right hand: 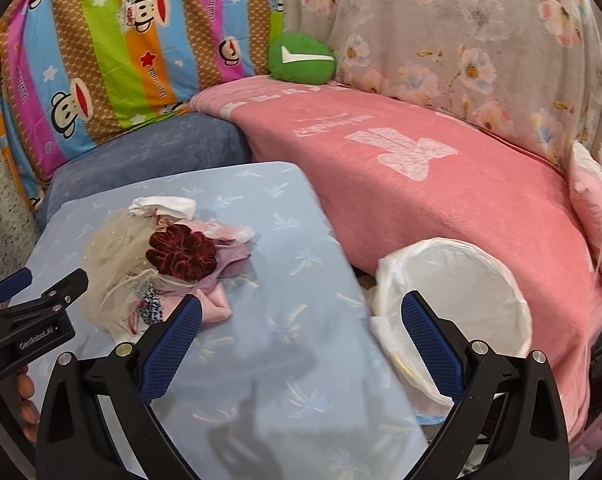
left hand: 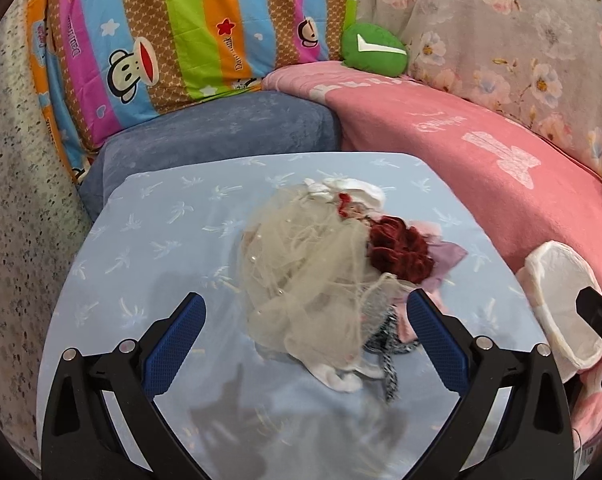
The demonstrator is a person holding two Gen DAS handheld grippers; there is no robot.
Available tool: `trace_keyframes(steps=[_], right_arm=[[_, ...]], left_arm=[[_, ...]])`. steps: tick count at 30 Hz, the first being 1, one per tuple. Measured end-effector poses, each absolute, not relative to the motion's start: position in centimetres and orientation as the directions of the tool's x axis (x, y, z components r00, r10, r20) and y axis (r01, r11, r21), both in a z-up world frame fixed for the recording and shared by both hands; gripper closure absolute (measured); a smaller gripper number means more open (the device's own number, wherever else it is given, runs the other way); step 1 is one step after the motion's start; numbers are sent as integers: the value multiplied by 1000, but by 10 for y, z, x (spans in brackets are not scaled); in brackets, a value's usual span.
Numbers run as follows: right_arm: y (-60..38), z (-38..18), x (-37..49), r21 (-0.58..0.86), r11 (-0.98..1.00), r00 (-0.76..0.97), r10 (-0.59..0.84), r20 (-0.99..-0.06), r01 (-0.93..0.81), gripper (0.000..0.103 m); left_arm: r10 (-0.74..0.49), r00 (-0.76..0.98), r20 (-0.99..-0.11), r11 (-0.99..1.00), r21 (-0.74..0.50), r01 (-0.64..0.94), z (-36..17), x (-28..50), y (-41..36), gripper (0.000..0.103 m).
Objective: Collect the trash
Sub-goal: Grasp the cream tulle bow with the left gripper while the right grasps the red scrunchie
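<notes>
Left claw (left hand: pixel 306 320): fingers spread wide, nothing pinched; blue pads flank the near edge of the scrap heap, the right pad close against it, contact not certain. In the right wrist view this claw (right hand: pixel 47 280) shows from the side at the left edge, with fingers of the hand (right hand: pixel 25 400) holding it below.

Right claw (right hand: pixel 301 322): fingers spread wide, empty, hanging over the tabletop edge, the right pad in front of the bin's rim.

Pink blanket (right hand: pixel 421 184): spread over the seat behind tabletop and bin.

Striped monkey-print bedding (left hand: pixel 173 40): upright at the back left, above a blue-grey cushion (left hand: pixel 221 128).

Floral grey cover (right hand: pixel 461 40): back right.

Tabletop (left hand: pixel 149 240): pale blue cloth with palm motifs; carries the scrap heap near its middle.

Bin (right hand: pixel 461 292): round, lined with a white bag, just right of the tabletop; inside appears empty as far as it shows. The left wrist view catches only part of its rim (left hand: pixel 557 300).

Scrap heap (left hand: pixel 321 272): cream netting (left hand: pixel 301 264), dark red velvet scrunchie (right hand: pixel 183 256), white and pink cloth pieces, a black-and-white braided scrap.

Green round cushion (left hand: pixel 373 50): white mark, on the blanket's far edge.
</notes>
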State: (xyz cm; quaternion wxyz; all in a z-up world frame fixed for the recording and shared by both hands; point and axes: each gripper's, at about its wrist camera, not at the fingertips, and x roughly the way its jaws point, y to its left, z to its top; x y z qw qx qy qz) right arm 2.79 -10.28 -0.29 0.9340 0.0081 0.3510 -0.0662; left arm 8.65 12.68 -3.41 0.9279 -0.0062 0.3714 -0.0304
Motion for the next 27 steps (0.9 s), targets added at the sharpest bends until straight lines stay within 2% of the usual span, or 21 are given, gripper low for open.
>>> trace_keyframes(steps=[7, 14, 16, 17, 18, 20, 21, 23, 25, 27], right_arm=[[-73, -18, 73, -23, 997, 737, -69, -672, 73, 9], [-47, -37, 114, 10, 1000, 720, 4, -694, 4, 21], [-40, -45, 126, 15, 1000, 709, 24, -705, -18, 25], [-36, -48, 130, 19, 999, 701, 35, -713, -31, 29], [-31, -54, 135, 20, 999, 690, 46, -722, -45, 34], [-24, -63, 142, 17, 998, 677, 56, -734, -65, 38], [-20, -68, 144, 17, 997, 672, 63, -738, -75, 41], [-14, -75, 146, 22, 995, 662, 83, -745, -100, 45], [-7, -81, 147, 21, 992, 653, 100, -751, -128, 45], [1, -86, 147, 14, 987, 643, 113, -757, -157, 45]], left_arm=[[-98, 683, -724, 995, -93, 43, -52, 121, 145, 7], [-166, 638, -752, 985, -159, 68, -74, 150, 150, 9], [-190, 628, -755, 981, -178, 82, -77, 152, 151, 19], [-208, 618, -758, 977, -192, 94, -79, 153, 152, 29], [-221, 609, -762, 974, -204, 99, -80, 155, 152, 34], [-246, 594, -766, 968, -229, 105, -83, 156, 155, 51], [-263, 587, -766, 963, -248, 107, -84, 156, 157, 56], [-292, 578, -762, 953, -279, 114, -84, 155, 160, 79], [-316, 572, -757, 945, -304, 119, -83, 155, 162, 90], [-323, 578, -750, 942, -310, 125, -80, 153, 165, 95]])
